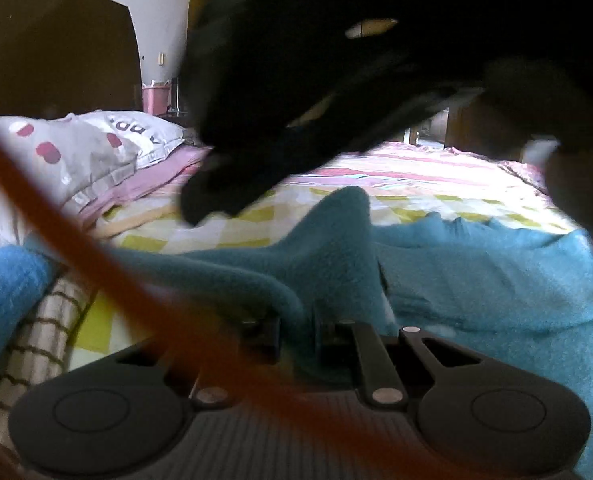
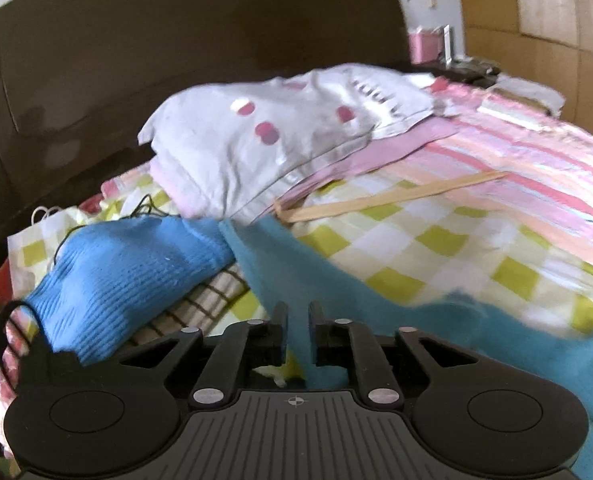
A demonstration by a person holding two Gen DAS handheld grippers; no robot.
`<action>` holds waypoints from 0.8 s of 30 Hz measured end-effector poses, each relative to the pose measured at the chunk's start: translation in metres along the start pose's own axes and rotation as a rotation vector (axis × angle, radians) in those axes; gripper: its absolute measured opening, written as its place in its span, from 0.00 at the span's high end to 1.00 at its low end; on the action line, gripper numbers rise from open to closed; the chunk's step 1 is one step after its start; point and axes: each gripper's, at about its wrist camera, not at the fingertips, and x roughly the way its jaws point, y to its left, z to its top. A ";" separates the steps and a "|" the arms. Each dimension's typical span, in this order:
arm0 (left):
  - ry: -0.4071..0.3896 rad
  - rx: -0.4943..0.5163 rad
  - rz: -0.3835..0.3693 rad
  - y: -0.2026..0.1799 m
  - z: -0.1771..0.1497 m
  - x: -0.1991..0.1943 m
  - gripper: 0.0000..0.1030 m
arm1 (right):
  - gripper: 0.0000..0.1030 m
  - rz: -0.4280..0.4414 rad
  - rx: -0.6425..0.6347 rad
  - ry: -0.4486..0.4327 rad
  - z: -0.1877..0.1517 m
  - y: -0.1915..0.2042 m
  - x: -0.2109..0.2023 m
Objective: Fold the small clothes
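A teal fleece garment [image 1: 476,276] lies crumpled on the checked bedspread [image 1: 200,236]. My left gripper [image 1: 298,328] is shut on a raised fold of it, low over the bed. In the right wrist view the same teal garment [image 2: 296,276] stretches from the pillow side down to my right gripper [image 2: 297,334], which is shut on its edge. A dark blurred shape [image 1: 336,80], the other gripper and hand, fills the top of the left wrist view.
A bright blue knit garment [image 2: 136,276] lies on a brown-checked cloth [image 2: 208,300] at the left. A white pillow with red dots [image 2: 280,128] lies by the dark headboard [image 2: 136,60]. A wooden stick [image 2: 396,196] rests on the bed. An orange cable [image 1: 96,264] crosses the left wrist view.
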 end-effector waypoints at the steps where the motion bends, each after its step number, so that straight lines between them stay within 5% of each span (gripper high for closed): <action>1: -0.001 -0.003 -0.003 0.001 0.000 0.001 0.81 | 0.85 0.010 -0.007 0.016 0.002 0.003 0.006; 4: -0.003 -0.024 -0.019 0.003 -0.002 0.000 0.81 | 0.84 0.019 -0.076 0.066 0.016 0.019 0.033; 8: 0.001 -0.062 -0.041 0.007 -0.002 -0.001 0.81 | 0.70 0.042 -0.153 0.116 0.033 0.038 0.063; 19: 0.008 -0.104 -0.067 0.017 -0.002 -0.001 0.81 | 0.70 -0.041 -0.299 0.247 0.047 0.070 0.141; 24: 0.009 -0.104 -0.063 0.018 -0.001 0.002 0.81 | 0.70 -0.057 -0.284 0.266 0.045 0.068 0.146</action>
